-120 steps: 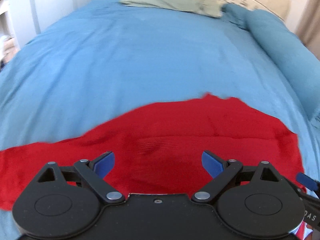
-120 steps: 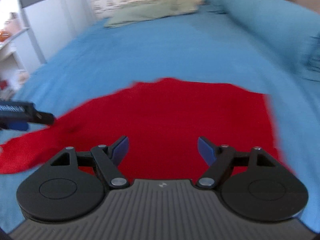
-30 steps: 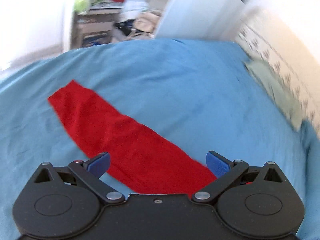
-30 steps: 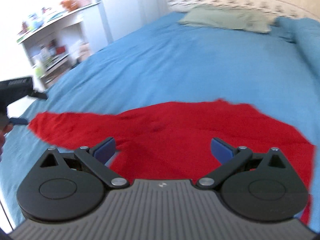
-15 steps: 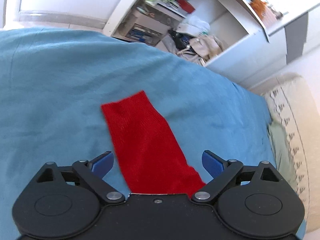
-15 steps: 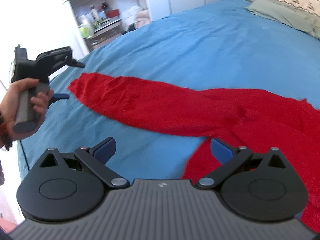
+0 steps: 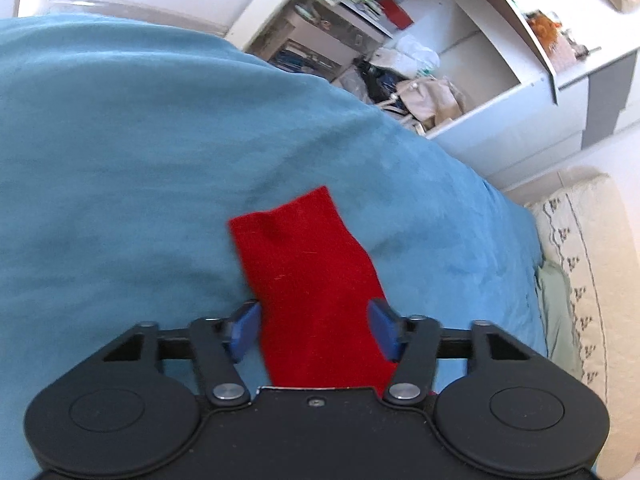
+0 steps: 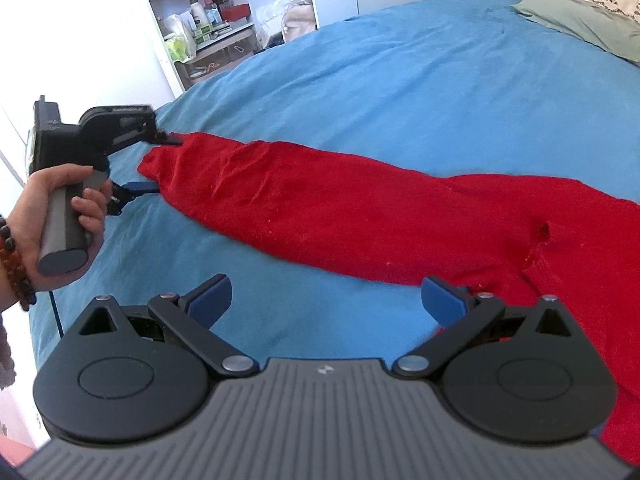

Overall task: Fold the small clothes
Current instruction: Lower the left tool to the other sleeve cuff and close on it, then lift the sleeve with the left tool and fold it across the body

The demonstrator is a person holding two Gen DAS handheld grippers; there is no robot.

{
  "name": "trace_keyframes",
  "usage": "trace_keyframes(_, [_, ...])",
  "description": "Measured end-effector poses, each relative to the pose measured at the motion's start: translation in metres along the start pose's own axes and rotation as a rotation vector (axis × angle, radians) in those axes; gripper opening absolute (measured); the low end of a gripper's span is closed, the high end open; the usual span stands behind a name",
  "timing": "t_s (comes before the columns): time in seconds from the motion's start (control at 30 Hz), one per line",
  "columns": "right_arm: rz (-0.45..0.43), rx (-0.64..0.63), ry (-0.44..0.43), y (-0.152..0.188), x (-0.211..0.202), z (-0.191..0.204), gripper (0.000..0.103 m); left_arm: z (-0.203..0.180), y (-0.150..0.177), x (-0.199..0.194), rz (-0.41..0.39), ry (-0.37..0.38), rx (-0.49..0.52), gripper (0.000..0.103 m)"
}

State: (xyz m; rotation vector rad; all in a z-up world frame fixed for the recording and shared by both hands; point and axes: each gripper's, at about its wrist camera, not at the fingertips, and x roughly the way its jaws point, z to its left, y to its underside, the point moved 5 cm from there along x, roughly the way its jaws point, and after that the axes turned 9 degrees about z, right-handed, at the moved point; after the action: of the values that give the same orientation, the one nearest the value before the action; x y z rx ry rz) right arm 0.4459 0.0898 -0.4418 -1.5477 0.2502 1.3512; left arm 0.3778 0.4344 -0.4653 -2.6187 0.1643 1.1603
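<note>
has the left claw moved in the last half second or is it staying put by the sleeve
Yes. In the right wrist view the left claw has closed in on the red sleeve cuff lying on the blue bedspread, its fingers now straddling the cuff's end.

My left gripper (image 7: 314, 330) straddles the red sleeve (image 7: 308, 276), jaws parted, on the blue bedspread (image 7: 120, 160).

Right wrist cam: red sweater (image 8: 400, 216) runs off the right edge, so no idea abt the body's shape. Left wrist cam: sleeve (image 7: 312, 280) disappears under the left gripper (image 7: 316, 330) body. Shelf stuff (image 8: 200, 20) too small/blurry to ID, tbh.
</note>
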Motion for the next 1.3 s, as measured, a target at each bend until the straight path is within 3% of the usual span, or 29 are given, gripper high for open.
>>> trace_keyframes(0.13, [-0.006,0.005,0.0,-0.002,0.002,-0.001,0.103,0.015,0.002,-0.005,-0.005,0.03,-0.055,0.047])
trace_keyframes(0.6, [-0.011,0.023,-0.003,-0.008,0.011,-0.002,0.103,0.016,0.001,0.0,-0.004,0.036,-0.098,0.05])
trace_keyframes(0.73, [-0.02,0.016,0.002,-0.009,0.011,-0.003,0.103,0.005,-0.005,0.01,0.003,0.019,-0.035,0.043])
trace_keyframes(0.77, [-0.022,0.018,0.002,-0.009,0.011,-0.004,0.103,0.003,-0.006,0.01,0.003,0.008,-0.023,0.034])
trace_keyframes(0.8, [-0.025,0.02,0.002,-0.009,0.011,-0.005,0.103,0.002,-0.006,0.012,0.012,-0.004,-0.009,0.005])
trace_keyframes(0.97, [-0.034,0.03,0.009,-0.01,0.01,-0.008,0.103,-0.002,-0.003,0.009,-0.011,-0.033,0.032,0.007])
trace_keyframes(1.1, [-0.044,0.035,0.02,-0.01,0.006,-0.011,0.103,-0.018,-0.001,-0.002,-0.031,-0.007,0.075,0.007])
trace_keyframes(1.3, [-0.066,0.077,0.054,-0.006,-0.012,-0.027,0.103,-0.085,0.012,-0.027,-0.041,0.07,0.241,0.007])
